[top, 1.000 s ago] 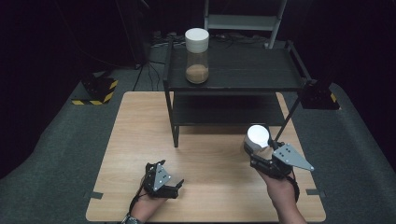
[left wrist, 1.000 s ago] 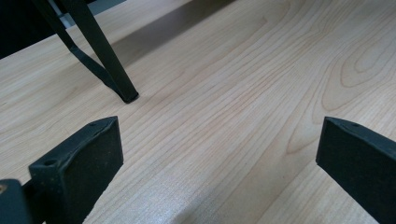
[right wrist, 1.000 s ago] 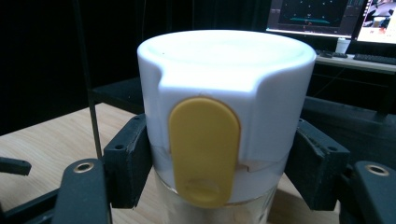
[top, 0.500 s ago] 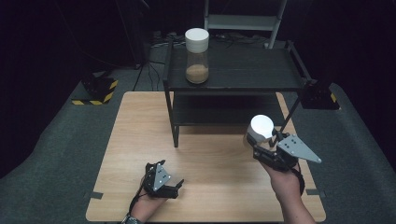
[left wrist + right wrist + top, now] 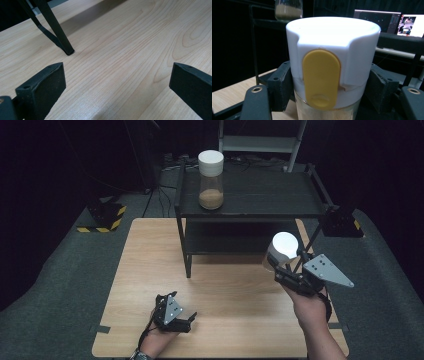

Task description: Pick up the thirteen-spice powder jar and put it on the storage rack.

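Observation:
My right gripper (image 5: 281, 266) is shut on a glass jar with a white lid (image 5: 284, 247) and holds it above the right part of the wooden table (image 5: 150, 250). In the right gripper view the jar (image 5: 332, 62) stands upright between the black pads (image 5: 280, 87), its lid bearing a yellow oval tab (image 5: 321, 78). A second jar (image 5: 210, 179), white-lidded with brown powder at the bottom, stands on top of the black shelf (image 5: 270, 200). My left gripper (image 5: 186, 320) rests near the table's front edge, open with nothing between its fingers (image 5: 41, 87).
The black shelf has a lower level (image 5: 235, 240) and thin legs (image 5: 53, 30) on the table. A yellow-and-black striped block (image 5: 102, 217) lies on the floor at the left. Lit screens (image 5: 387, 22) stand behind the shelf in the right gripper view.
My right gripper has lifted the jar up off the table and toward the shelf. The left gripper has stayed where it was.

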{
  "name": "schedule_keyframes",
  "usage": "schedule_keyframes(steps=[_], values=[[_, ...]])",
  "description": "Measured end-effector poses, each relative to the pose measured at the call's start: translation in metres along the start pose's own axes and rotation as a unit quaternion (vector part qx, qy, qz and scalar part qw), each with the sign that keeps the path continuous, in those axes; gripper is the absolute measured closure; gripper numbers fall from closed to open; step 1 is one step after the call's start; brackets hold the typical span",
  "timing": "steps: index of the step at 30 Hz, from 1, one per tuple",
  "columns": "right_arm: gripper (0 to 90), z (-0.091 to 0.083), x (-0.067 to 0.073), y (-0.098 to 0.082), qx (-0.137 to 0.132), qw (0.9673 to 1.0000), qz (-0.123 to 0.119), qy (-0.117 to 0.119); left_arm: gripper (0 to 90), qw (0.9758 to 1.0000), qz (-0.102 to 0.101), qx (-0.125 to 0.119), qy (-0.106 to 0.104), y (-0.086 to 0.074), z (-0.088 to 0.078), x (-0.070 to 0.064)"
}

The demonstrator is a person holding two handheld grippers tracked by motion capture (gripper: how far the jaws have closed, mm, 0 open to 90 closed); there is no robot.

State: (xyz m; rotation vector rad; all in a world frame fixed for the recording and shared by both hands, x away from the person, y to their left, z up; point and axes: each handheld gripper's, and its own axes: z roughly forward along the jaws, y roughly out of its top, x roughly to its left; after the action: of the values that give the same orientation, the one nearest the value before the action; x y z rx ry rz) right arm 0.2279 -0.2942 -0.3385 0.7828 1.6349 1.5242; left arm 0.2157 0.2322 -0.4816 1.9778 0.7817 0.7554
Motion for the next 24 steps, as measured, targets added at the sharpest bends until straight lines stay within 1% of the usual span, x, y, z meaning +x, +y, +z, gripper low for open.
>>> schedule_keyframes(steps=[6, 8, 9, 14, 15, 16, 18, 22, 23, 24], values=[[29.9, 0.003, -0.001, 0.015, -0.012, 0.9999, -0.005, -0.003, 0.9, 1.0, -0.003, -0.001, -0.001, 0.0, 0.0, 0.001], [29.9, 0.003, -0.001, 0.017, -0.013, 0.9999, -0.005, -0.004, 0.9, 1.0, -0.003, -0.001, -0.002, 0.0, 0.0, 0.001], [29.9, 0.004, -0.001, 0.022, -0.017, 0.9998, -0.007, -0.004, 0.9, 1.0, -0.003, -0.001, -0.002, 0.0, 0.0, 0.001], [29.9, 0.006, -0.002, 0.03, -0.026, 0.9996, -0.01, -0.005, 0.9, 1.0, -0.004, -0.001, -0.003, 0.0, 0.0, 0.002], [29.9, 0.007, -0.002, 0.034, -0.028, 0.9995, -0.01, -0.005, 0.9, 1.0, -0.004, -0.001, -0.003, -0.001, 0.0, 0.002], [29.9, 0.007, -0.002, 0.034, -0.028, 0.9995, -0.01, -0.005, 0.9, 1.0, -0.004, -0.002, -0.003, -0.001, 0.0, 0.002], [29.9, 0.009, -0.003, 0.04, -0.03, 0.9994, -0.012, -0.009, 0.9, 1.0, -0.004, -0.002, -0.003, -0.001, 0.0, 0.002], [29.9, 0.011, -0.004, 0.046, -0.033, 0.9993, -0.013, -0.012, 0.9, 1.0, -0.005, -0.002, -0.004, -0.001, 0.0, 0.002], [29.9, 0.012, -0.005, 0.05, -0.035, 0.9992, -0.015, -0.014, 0.9, 1.0, -0.007, -0.002, -0.006, -0.001, 0.0, 0.003], [29.9, 0.012, -0.005, 0.05, -0.035, 0.9992, -0.015, -0.014, 0.9, 1.0, -0.007, -0.002, -0.006, -0.001, 0.0, 0.003]])
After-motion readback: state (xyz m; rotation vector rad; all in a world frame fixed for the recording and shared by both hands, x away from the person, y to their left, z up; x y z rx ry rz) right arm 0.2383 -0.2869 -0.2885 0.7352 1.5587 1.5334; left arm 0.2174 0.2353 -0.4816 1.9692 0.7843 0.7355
